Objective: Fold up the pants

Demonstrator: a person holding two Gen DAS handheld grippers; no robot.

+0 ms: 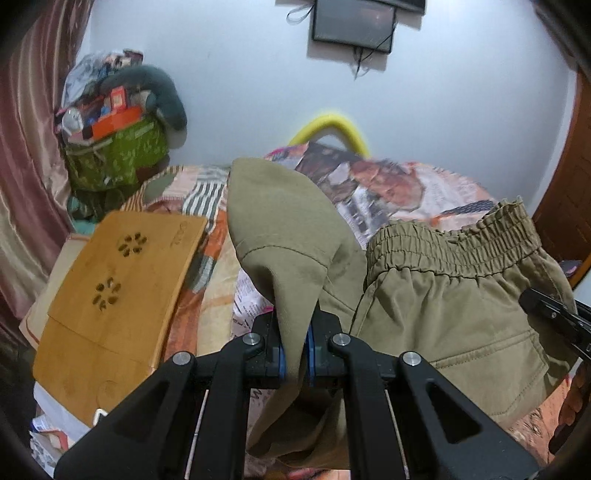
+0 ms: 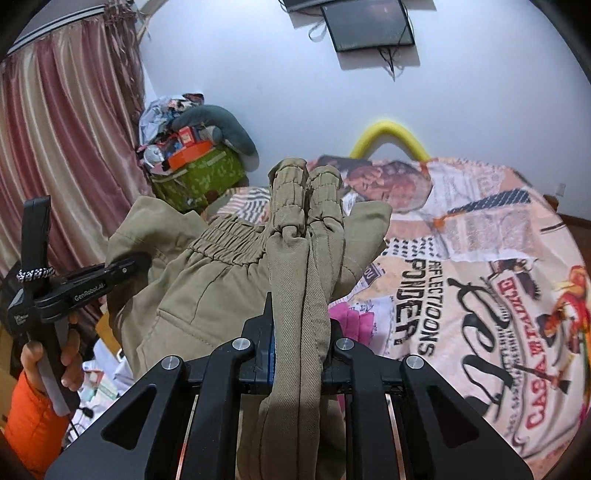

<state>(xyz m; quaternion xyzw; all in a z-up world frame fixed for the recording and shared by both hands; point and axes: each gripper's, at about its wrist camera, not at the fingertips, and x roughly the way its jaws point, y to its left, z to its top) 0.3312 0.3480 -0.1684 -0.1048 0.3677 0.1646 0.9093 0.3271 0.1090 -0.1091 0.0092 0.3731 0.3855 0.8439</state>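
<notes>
Through the left wrist camera we see one left gripper (image 1: 295, 345) clenched on a fold of the khaki pants (image 1: 436, 306), a hem end standing up between its two blue-edged pads. The pants hang lifted above the bed (image 1: 439, 192), their gathered elastic waistband (image 1: 454, 240) spread out to the right, with one pocket seam visible below it. At the far right edge the black tip of the right gripper (image 1: 554, 317) pokes into view. To the left lies one wooden lap tray (image 1: 114, 291) with two flower-shaped cut-outs. Behind it stands one green bag (image 1: 118, 158) heaped with clutter, and one screen (image 1: 354, 27) hangs on the wall above one yellow curved tube (image 1: 332, 127).

Through the right wrist camera we see that right gripper (image 2: 301, 354) clamped on a bunched section of the waistband (image 2: 304, 195), which rises in two ribbed columns between the fingers. The rest of the pants (image 2: 192, 295) drapes leftward toward the left gripper (image 2: 110, 273), held by one hand (image 2: 70, 354) in an orange sleeve (image 2: 29, 424). The printed bedspread (image 2: 480, 295) fills the right. One pink curtain (image 2: 66, 147) hangs at the left.
</notes>
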